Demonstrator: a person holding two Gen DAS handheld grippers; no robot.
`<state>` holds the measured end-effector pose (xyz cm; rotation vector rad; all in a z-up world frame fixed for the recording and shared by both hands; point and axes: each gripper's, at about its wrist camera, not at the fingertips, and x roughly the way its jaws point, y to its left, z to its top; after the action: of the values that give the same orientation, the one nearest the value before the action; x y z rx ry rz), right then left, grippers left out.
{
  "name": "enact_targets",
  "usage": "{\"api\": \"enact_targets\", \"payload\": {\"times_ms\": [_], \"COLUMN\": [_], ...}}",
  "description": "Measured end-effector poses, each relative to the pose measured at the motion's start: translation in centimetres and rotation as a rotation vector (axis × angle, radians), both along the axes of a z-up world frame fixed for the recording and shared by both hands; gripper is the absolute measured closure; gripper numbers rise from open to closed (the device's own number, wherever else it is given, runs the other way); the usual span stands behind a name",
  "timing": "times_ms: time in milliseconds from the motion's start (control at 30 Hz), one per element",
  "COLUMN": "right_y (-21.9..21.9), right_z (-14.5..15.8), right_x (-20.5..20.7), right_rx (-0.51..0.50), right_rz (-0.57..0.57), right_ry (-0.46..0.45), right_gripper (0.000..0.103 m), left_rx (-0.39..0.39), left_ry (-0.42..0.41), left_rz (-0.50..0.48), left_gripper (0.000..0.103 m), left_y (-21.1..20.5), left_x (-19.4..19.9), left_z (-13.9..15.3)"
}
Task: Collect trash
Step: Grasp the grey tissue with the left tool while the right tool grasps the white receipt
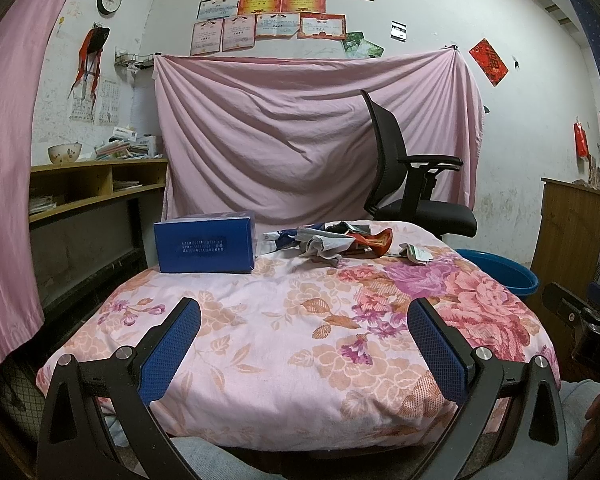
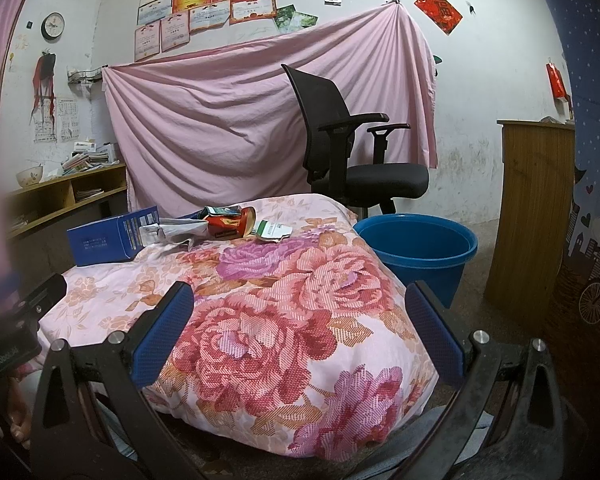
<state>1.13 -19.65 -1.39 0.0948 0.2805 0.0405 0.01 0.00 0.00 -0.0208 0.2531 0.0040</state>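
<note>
left gripper (image 1: 304,344) jaws spread, right gripper (image 2: 300,328) likewise

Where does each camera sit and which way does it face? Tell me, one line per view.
Left wrist: behind the open left gripper, low over the floral-covered table, facing the blue cardboard box and crumpled wrapper pile; grey-clad lap below.
Right wrist: behind the open right gripper, further right, facing the round blue plastic bucket; the other rig shows at left.
Shared: box, wrappers, bucket, black mesh office chair, pink hanging sheet.
</note>
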Motion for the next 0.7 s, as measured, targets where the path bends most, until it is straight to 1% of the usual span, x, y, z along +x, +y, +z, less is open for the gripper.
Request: {"api": "enact_targets", "payload": {"times_ms": [167,300,400,500,567,700], "right_y": [0.2,0.5,0.9,1.0,1.0,0.5], "right_z": [-0.1,0.3,1.0,1.9,2.6,3.7], "right_x": [0.0,-0.1,0.1,1.1,2.1,4.6], "right_rx": [0.0,-0.009,-0.034,-0.064,-0.078,-0.064], "right_rz": [0.001,0.014,0.025,0.039,0.043,0.047], "right_ry": [0.002,-0.006,-0.026,-0.041,-0.047,-0.056], "right_gripper": [0.0,0.0,0.0,0.0,0.0,0.0], "left_rx": [-0.022,-0.066,-0.061,-0.03,-0.024,-0.027], "left_ry": [0.008,0.009,-0.014,-0.03,-0.029,-0.035], "left_rz": [-0.003,-0.016,-0.02,-0.029,-0.036,-0.035], "left_gripper": [0.002,0.002,0.002,0.002,0.002,0.002], "left_y": [0.4,1.0,1.1,0.8,0.6,0.7], "left_x": [-0.1,0.5,0.9,2.2,3.7,6.6], "left_z": [0.2,0.6,1.2,1.9,2.1,2.5]}}
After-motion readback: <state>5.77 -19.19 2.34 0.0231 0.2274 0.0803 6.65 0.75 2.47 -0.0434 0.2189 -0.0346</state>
